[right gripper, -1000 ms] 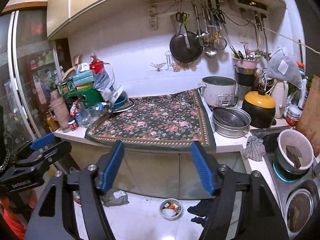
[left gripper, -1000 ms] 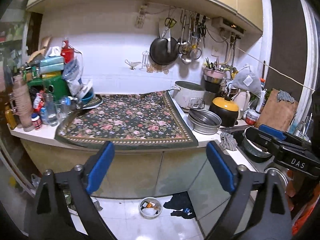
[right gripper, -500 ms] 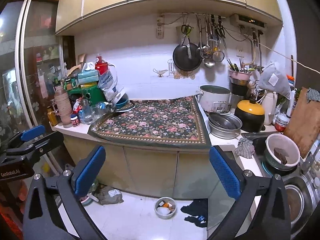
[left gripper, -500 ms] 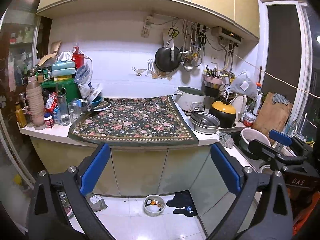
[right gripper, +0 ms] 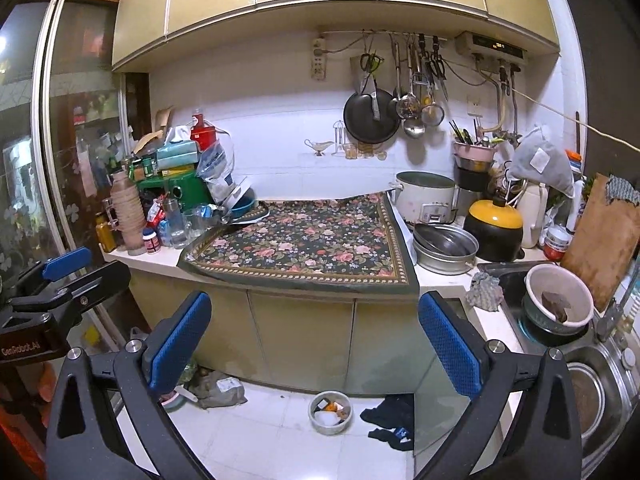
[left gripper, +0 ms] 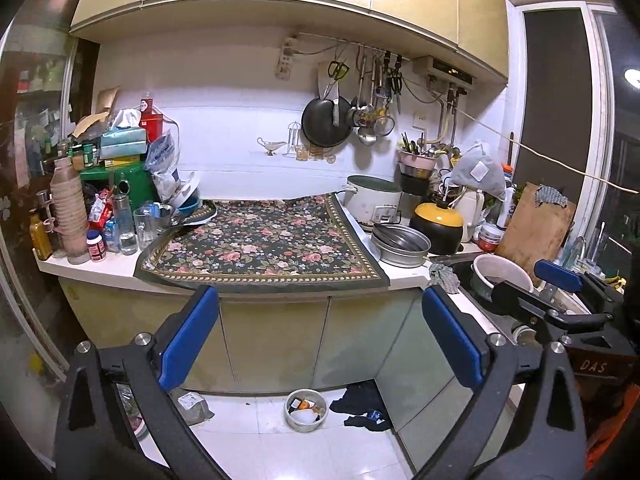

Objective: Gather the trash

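Observation:
On the white floor tiles below the counter stands a small white tub [left gripper: 306,410] [right gripper: 331,411] with scraps in it. A crumpled grey bag [left gripper: 192,404] [right gripper: 220,390] lies to its left and a dark cloth [left gripper: 364,404] [right gripper: 390,416] to its right. My left gripper [left gripper: 319,296] is open with nothing between its blue pads, and it is well back from the cabinets. My right gripper [right gripper: 314,300] is open and empty too. Each gripper also shows at the edge of the other's view: the right gripper [left gripper: 556,280] and the left gripper [right gripper: 68,264].
A floral cloth [left gripper: 260,248] covers the counter. Bottles, jars and boxes [left gripper: 104,200] crowd its left end. Pots and a steel pan [left gripper: 400,242] stand at the right, beside a sink [right gripper: 592,396] holding bowls. A cutting board [right gripper: 600,240] leans there. Cabinet doors [left gripper: 276,344] close off the front.
Both cameras have drawn back from the counter and risen a little, so more floor shows. The right gripper's jaws have spread wider, and the left's slightly.

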The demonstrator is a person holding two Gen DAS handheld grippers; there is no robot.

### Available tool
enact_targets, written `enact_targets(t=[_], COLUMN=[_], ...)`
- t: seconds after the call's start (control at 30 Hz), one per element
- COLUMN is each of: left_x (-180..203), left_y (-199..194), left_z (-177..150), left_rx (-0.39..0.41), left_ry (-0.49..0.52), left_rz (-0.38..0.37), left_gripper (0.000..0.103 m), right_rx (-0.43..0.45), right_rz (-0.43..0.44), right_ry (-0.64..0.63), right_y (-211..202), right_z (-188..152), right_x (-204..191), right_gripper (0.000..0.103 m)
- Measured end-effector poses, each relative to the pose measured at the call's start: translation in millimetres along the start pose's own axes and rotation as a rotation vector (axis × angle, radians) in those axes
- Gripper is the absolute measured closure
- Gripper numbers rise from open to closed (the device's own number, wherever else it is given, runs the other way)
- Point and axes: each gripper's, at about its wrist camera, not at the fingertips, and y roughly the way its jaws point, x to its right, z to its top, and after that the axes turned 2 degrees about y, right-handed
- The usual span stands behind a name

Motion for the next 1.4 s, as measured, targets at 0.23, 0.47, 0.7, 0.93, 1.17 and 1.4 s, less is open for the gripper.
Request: enact_targets(t=[0.23,0.47,0.7,0.93,1.17,1.4], left_x=[0,-1,-1,6,19,23], left_y=[-2,-3,-3,-2,9,14], left_z=[0,0,0,2,10,10], left_rx=[-0.005,-0.003,-0.002,0.009,0.012,0.009], left_ry=[-0.002,0.000,0.001,-0.004,-0.008,-0.009], left_rz=[-0.012,-0.011,-0.014,-0.016,-0.023,-0.023], left_gripper=[0.001,0.001,0.001,0.001,0.001,0.001], right_rx=[-0.014,-0.018,-0.017,-0.017,-0.018,-0.019], right_rz=[0.001,0.002,0.004,0.002,0.008,0.012], right_ry=[0.015,0.012,0.012,0.012,0.012,0.010], right_y=[-1,-1,-1,-1,-1,0], right_z=[-1,-1,0,0,0,0], right_x=[4,4,3,3,7,9], right_gripper=[0.000,0.000,0.000,0.000,0.000,0.000])
